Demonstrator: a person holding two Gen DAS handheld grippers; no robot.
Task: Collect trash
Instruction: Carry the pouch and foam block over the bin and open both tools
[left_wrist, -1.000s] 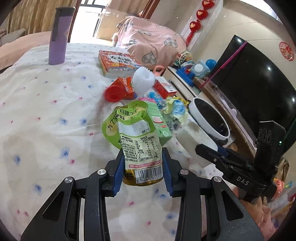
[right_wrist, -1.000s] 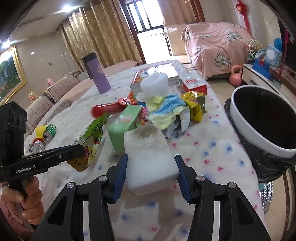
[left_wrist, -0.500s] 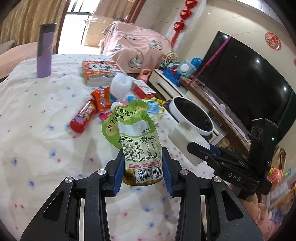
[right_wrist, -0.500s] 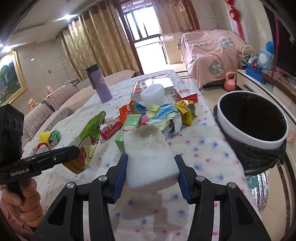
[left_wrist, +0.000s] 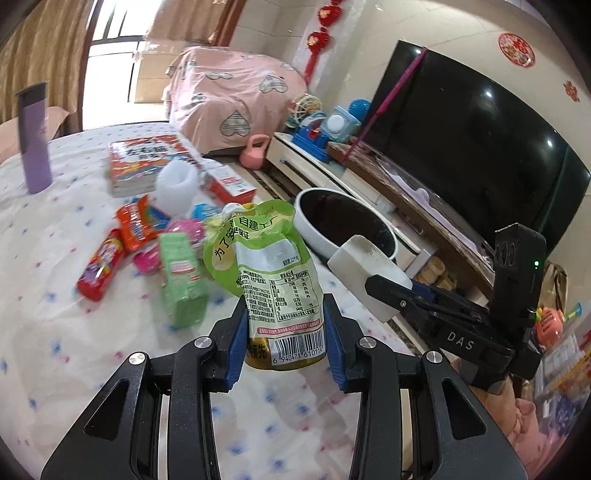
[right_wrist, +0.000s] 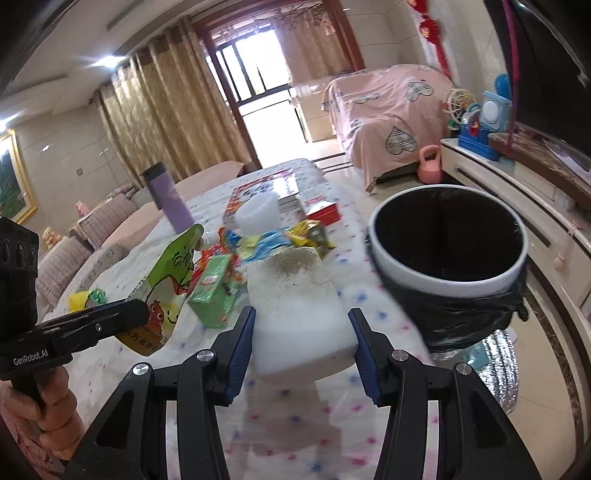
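Note:
My left gripper (left_wrist: 286, 338) is shut on a green drink pouch (left_wrist: 271, 266), held upright above the table. That pouch (right_wrist: 168, 284) shows at the left of the right wrist view, in the other gripper (right_wrist: 122, 321). My right gripper (right_wrist: 301, 341) is shut on a white foam block (right_wrist: 299, 314) with a dirty top. The same block (left_wrist: 365, 267) appears right of the pouch in the left wrist view. A white bin (right_wrist: 448, 273) lined with a black bag stands off the table's right edge, just right of the block. More wrappers (left_wrist: 147, 229) lie in a pile on the table.
A purple tumbler (left_wrist: 35, 138), a book (left_wrist: 144, 162), a white plastic cup (left_wrist: 175, 186) and a red box (left_wrist: 231, 184) sit further back on the dotted tablecloth (left_wrist: 55, 332). A green carton (left_wrist: 183, 280) lies near the pouch. A TV (left_wrist: 472, 147) and its cabinet stand to the right.
Both grippers have risen and swung right, toward the bin, each keeping its grip. The bin now looms larger and closer in both views.

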